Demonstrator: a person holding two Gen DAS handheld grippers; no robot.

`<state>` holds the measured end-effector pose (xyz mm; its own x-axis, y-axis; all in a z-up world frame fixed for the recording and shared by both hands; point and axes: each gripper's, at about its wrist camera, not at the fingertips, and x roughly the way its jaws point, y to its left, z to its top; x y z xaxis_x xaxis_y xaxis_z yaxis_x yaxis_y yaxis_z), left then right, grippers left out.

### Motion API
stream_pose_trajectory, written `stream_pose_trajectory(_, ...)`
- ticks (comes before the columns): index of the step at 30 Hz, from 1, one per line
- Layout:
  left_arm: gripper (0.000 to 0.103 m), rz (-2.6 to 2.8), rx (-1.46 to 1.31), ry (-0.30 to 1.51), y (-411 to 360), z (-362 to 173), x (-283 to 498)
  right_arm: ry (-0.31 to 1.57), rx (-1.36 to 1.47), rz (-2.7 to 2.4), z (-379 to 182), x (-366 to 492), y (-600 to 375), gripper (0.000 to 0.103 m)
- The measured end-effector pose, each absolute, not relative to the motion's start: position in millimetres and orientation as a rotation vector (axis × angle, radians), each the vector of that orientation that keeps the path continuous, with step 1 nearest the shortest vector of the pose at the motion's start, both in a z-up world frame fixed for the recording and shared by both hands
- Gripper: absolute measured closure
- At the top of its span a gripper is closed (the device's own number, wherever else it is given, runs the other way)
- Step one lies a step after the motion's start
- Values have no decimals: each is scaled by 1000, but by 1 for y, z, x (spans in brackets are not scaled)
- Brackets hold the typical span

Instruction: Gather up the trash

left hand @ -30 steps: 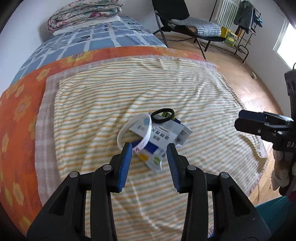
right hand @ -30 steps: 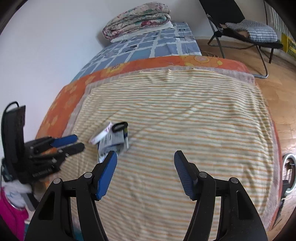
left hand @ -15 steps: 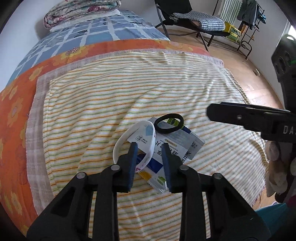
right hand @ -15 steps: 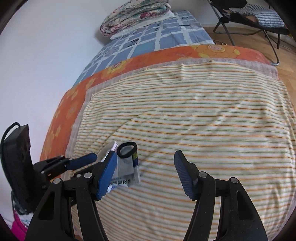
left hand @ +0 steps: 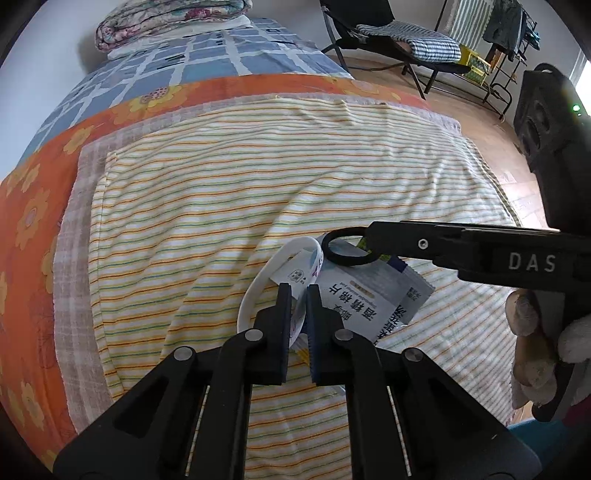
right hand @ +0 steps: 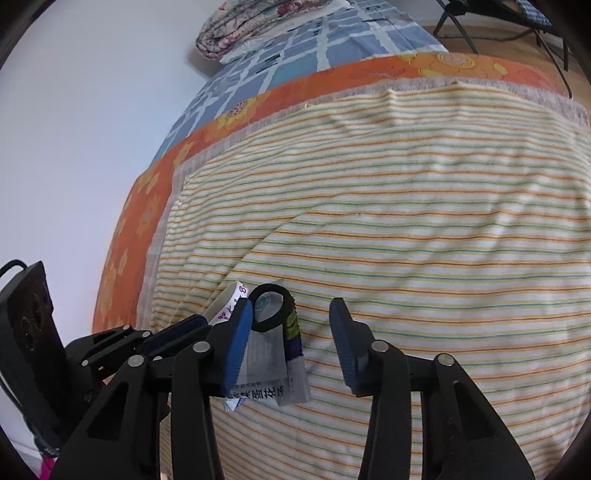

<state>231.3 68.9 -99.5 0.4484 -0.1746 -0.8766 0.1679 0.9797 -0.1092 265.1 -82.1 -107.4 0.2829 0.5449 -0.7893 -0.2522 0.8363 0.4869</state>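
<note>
A small heap of trash lies on the striped blanket [left hand: 229, 192]: a white paper band [left hand: 255, 291], a black ring [left hand: 347, 251] and printed foil sachets [left hand: 369, 299]. My left gripper [left hand: 299, 295] is shut on the near side of the white band. My right gripper [right hand: 291, 310] points down over the heap from the right. Its jaws are closing, with the black ring [right hand: 271, 308] and the sachets [right hand: 273, 369] between them, and the right pad is clear of both. In the left wrist view the right gripper [left hand: 373, 240] reaches to the black ring's edge, held by a gloved hand [left hand: 535, 343].
The blanket covers an orange flowered sheet [left hand: 33, 206] and a blue checked one [left hand: 192, 62]. A folded quilt [left hand: 170, 18] lies at the bed's head. A folding chair [left hand: 388, 33] and a rack [left hand: 509, 40] stand on the wooden floor to the right. A white wall [right hand: 74, 129] runs along the bed's left.
My left gripper has gone from open to shut on the white band. My right gripper has swung in from the right and down over the black ring, and its jaws have narrowed.
</note>
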Motion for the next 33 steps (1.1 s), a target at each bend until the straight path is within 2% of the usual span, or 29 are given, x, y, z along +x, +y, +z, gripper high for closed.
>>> stream_pose_trajectory(8, 100, -205, -1, 1078, 72, -101, 231, 1188, 342, 542, -119, 272, -80, 92)
stream_pose_trajectory(11, 100, -197, 1, 1075, 75, -101, 230, 1179, 362, 524, -120, 274, -85, 96)
stream_pose_trajectory(24, 101, -156, -46, 1056, 98, -97, 229, 1102, 334, 503, -107, 273, -93, 98)
stream_pose_trajectory(29, 101, -154, -40, 1058, 99, -98, 230, 1125, 313, 539, -105, 276, -82, 97)
stream_pose_trajectory(30, 101, -152, -41, 1058, 99, -98, 230, 1126, 289, 541, -105, 276, -78, 95)
stream_pose_trajectory(33, 101, -146, -49, 1061, 102, -100, 231, 1120, 193, 555, -104, 270, -64, 80)
